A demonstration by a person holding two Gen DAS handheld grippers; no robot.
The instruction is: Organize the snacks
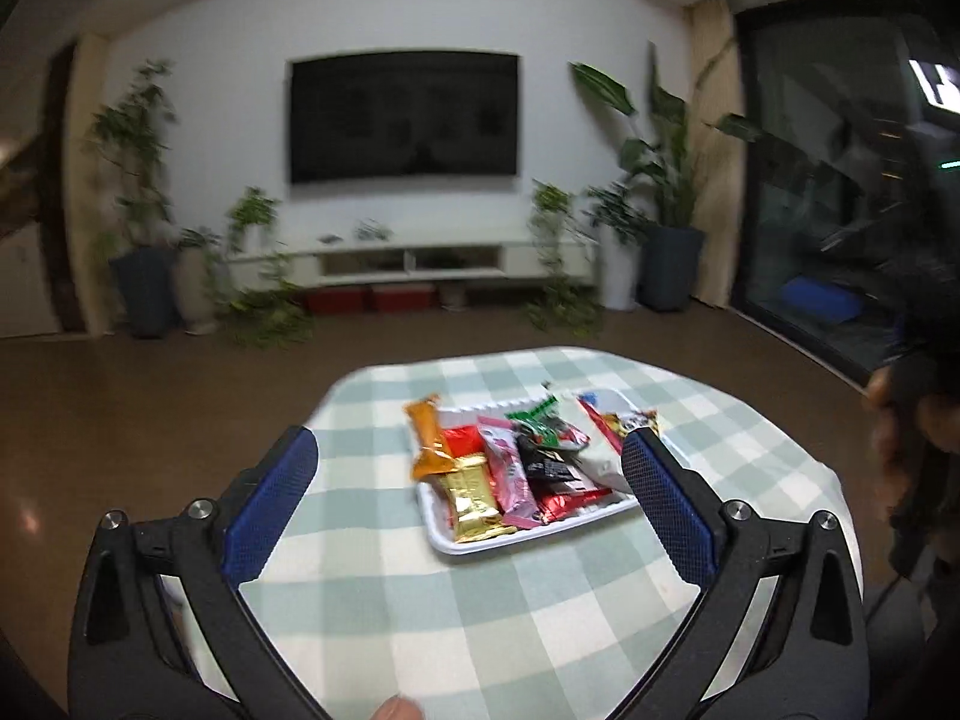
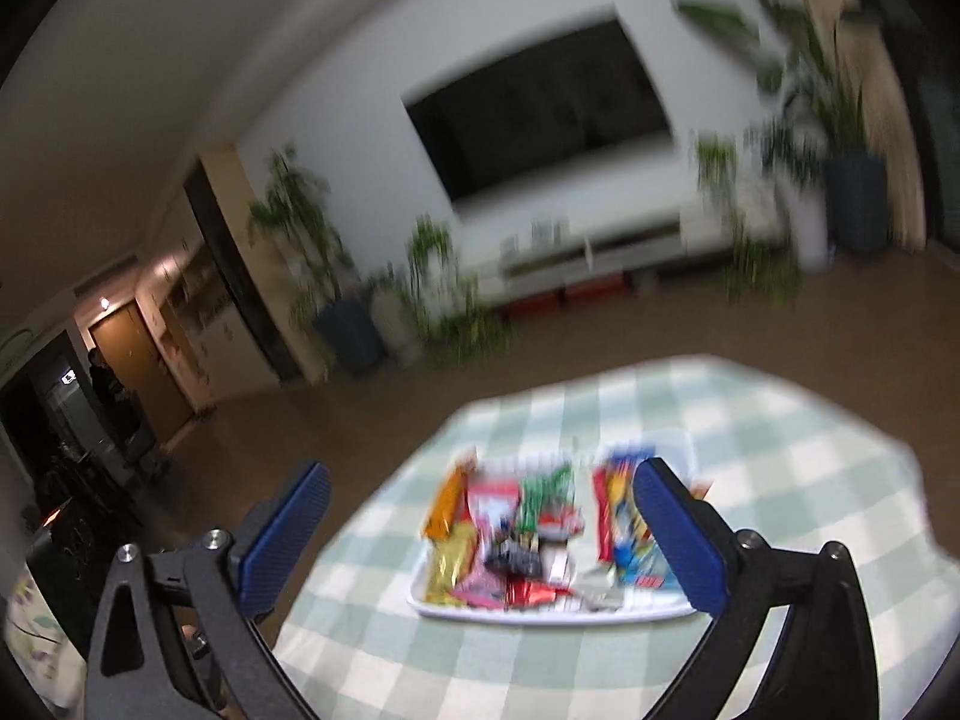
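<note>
A white tray sits on a round table with a green and white checked cloth. It is heaped with wrapped snacks: an orange pack, a gold bar, a pink pack and dark and red ones. My left gripper hangs above the table in front of the tray, open, with nothing between its blue pads. The right wrist view is blurred; the same tray lies ahead and my right gripper is open and holds nothing.
Beyond the table are brown floor, a wall-mounted television, a low white console and several potted plants. A person's hand shows at the right edge of the left wrist view. A dark glass door stands at the right.
</note>
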